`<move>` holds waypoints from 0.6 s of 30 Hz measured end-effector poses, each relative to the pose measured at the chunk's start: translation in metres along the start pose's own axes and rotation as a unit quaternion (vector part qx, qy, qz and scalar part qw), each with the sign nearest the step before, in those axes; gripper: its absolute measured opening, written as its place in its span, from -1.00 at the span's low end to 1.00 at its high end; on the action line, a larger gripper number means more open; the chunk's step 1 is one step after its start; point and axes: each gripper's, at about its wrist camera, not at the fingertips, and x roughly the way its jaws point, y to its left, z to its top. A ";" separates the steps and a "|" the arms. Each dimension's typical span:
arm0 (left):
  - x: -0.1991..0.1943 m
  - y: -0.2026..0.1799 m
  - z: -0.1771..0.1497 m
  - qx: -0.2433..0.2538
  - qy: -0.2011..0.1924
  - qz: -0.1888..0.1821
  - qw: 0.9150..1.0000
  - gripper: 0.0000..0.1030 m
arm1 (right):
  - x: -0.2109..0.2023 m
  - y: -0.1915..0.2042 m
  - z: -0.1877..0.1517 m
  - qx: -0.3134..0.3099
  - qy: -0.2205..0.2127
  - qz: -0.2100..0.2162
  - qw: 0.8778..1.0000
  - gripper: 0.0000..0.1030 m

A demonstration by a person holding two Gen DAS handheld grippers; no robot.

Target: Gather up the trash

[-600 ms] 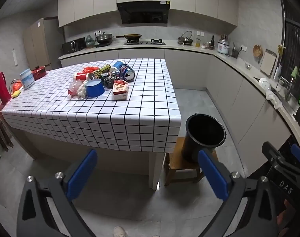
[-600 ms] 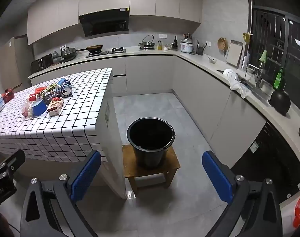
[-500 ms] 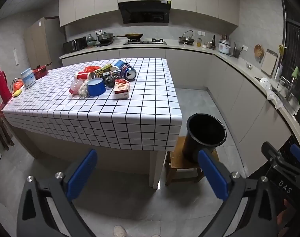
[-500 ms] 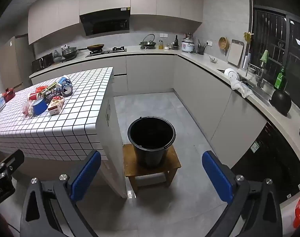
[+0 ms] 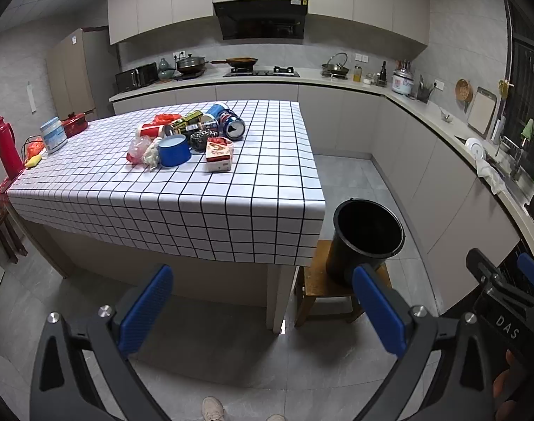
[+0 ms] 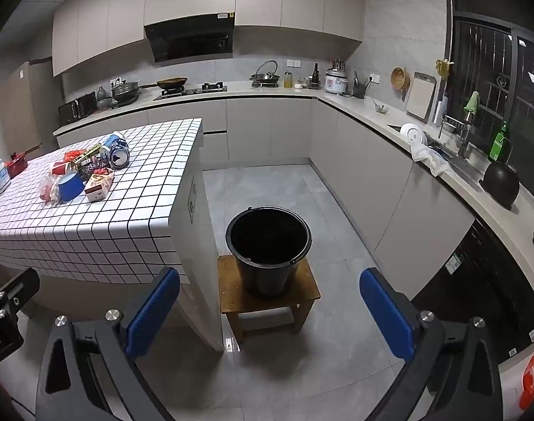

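In the left wrist view the trash pile (image 5: 189,137) sits upper left of centre on the checkered table (image 5: 182,203): cans, a blue tub, a small carton, and what may be crumpled plastic. Right of the table, a black bucket (image 5: 367,235) stands on a wooden stool (image 5: 312,280). The left gripper (image 5: 263,312) and the right gripper (image 6: 268,312) hold their fingers spread fully wide, gripping nothing.
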 end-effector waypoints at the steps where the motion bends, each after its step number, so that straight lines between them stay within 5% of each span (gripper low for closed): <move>1: 0.000 -0.001 0.000 0.001 0.000 0.001 1.000 0.99 | -0.001 0.000 0.000 0.000 -0.001 0.000 1.000 1.00; 18: 0.002 -0.003 -0.002 0.000 0.000 -0.001 1.000 0.99 | 0.001 -0.002 0.000 -0.003 0.001 0.001 1.000 1.00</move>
